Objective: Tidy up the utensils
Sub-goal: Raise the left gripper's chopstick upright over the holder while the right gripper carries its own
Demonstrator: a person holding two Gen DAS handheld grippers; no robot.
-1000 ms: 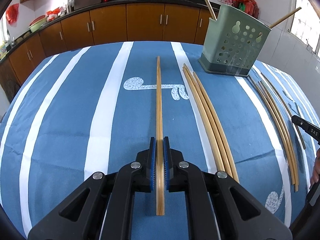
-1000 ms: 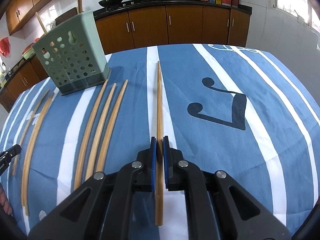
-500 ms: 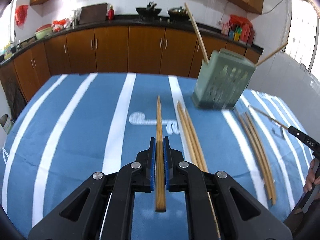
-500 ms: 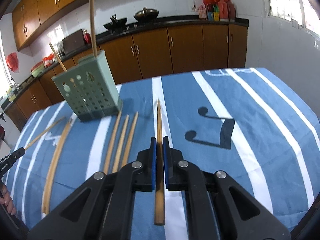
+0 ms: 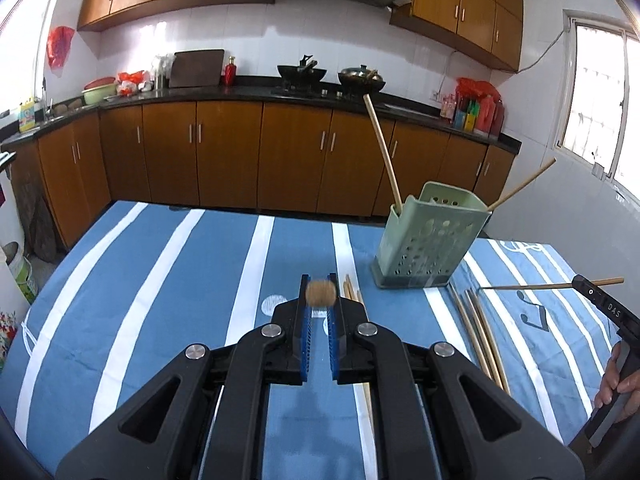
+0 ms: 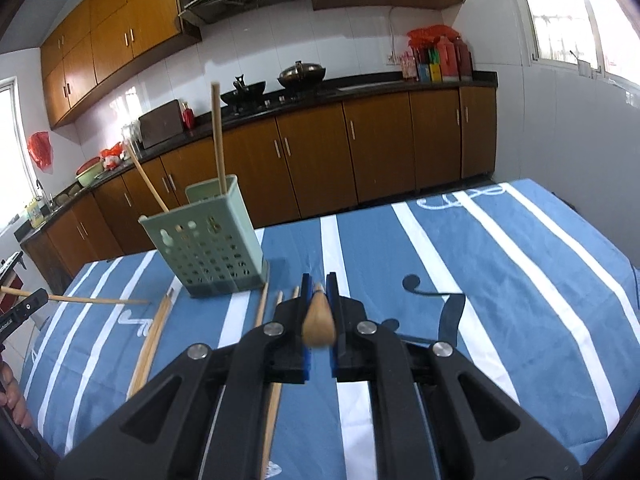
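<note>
My left gripper (image 5: pixel 319 286) is shut on a wooden chopstick (image 5: pixel 320 293), seen end-on and lifted off the table. My right gripper (image 6: pixel 319 285) is shut on another wooden chopstick (image 6: pixel 318 321), also pointing forward; it shows in the left wrist view (image 5: pixel 532 286) sticking out level above the cloth. The green perforated utensil holder (image 5: pixel 430 236) stands on the table with two chopsticks in it, and shows in the right wrist view (image 6: pixel 208 240) ahead to the left. Several loose chopsticks (image 5: pixel 478 332) lie on the cloth near the holder.
The table wears a blue cloth with white stripes (image 5: pixel 160 280). More loose chopsticks (image 6: pixel 150 350) lie left of my right gripper. Brown kitchen cabinets (image 5: pixel 228 152) and a counter with woks stand behind. A window (image 5: pixel 600 100) is at the right.
Both grippers have risen from the table and tilted up, each carrying its chopstick. The chopsticks now appear end-on instead of lying along the cloth.
</note>
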